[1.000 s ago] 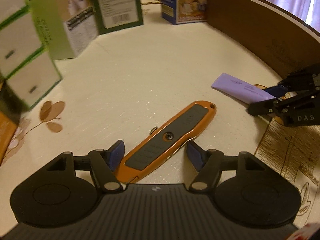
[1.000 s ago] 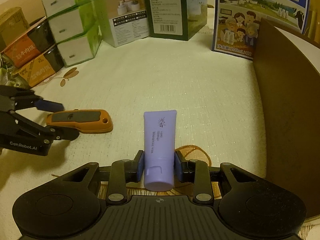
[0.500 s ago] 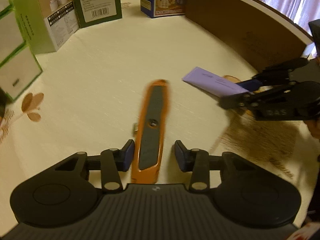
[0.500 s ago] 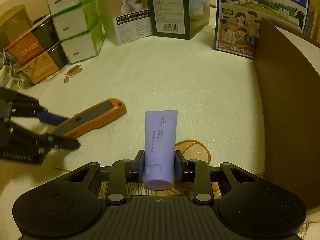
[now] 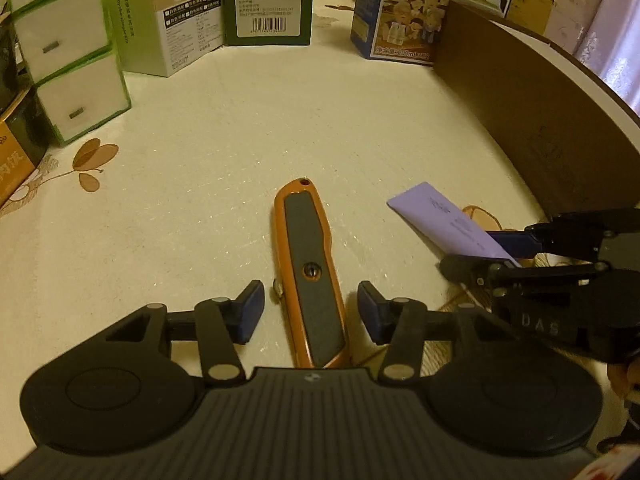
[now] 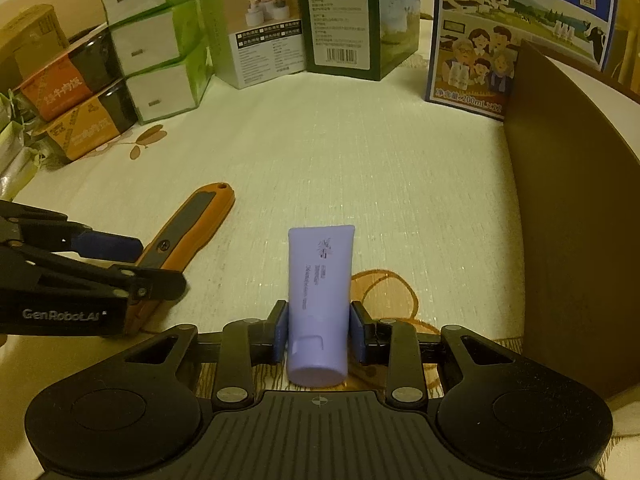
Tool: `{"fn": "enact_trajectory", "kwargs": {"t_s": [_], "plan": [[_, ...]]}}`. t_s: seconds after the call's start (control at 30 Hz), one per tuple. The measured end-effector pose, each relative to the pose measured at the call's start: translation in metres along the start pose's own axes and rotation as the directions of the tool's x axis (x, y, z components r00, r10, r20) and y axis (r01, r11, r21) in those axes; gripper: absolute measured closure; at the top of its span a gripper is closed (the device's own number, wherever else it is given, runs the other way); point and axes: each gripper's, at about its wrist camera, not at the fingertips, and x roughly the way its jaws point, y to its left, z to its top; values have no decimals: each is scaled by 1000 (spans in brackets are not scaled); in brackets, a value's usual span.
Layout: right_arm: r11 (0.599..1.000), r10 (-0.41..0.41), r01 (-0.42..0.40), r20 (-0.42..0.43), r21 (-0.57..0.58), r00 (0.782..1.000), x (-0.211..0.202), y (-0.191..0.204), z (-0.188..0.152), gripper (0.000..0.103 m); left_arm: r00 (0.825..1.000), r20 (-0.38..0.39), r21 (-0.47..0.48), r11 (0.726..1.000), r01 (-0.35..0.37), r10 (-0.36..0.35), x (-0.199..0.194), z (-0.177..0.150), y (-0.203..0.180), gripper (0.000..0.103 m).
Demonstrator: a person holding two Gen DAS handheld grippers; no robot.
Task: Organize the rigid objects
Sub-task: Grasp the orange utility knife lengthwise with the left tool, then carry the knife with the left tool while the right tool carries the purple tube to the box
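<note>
An orange utility knife (image 5: 310,268) with a grey grip lies on the cream tablecloth, pointing away from me. My left gripper (image 5: 311,312) is open and straddles its near end, with gaps between the pads and the knife. The knife also shows in the right wrist view (image 6: 182,232). My right gripper (image 6: 319,330) is shut on a lavender tube (image 6: 320,296), gripping it near the cap end, low over the cloth. The tube (image 5: 448,220) and right gripper also show at the right of the left wrist view.
Boxes line the far side: stacked white-green tissue packs (image 5: 68,52), a white-green box (image 5: 176,20), a dark green box (image 5: 268,0), a blue milk carton (image 6: 516,36), orange-black boxes (image 6: 72,100). A tall brown panel (image 6: 576,220) stands along the right.
The knife has turned from a diagonal lie to point straight away between my left fingers. The left gripper closed partway, then opened wider. The right gripper stays shut on the tube.
</note>
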Motion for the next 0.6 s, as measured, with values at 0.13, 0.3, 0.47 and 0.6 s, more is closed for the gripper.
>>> {"fn": "enact_trajectory", "kwargs": {"t_s": [0.13,0.3,0.47,0.6], "plan": [[1000,-6,6,1,3,1000,5,0,5,74,1000,4,-8,1000,-27,27,8,5,-3,59],[999,-12,12,0,-38,1000,3,4,2,74,999,9,-37,998,-53,53,6,3,-4,72],[999,-2,1,-7,-34,1000,-9,8,-10,74,998,-13,-47,997,-64,64,-4,-8,-8,72],[1000,19,-19,-22,-25,1000,-25,13,-26,74,997,-36,-69,995,-70,68,-21,-27,-13,72]]}}
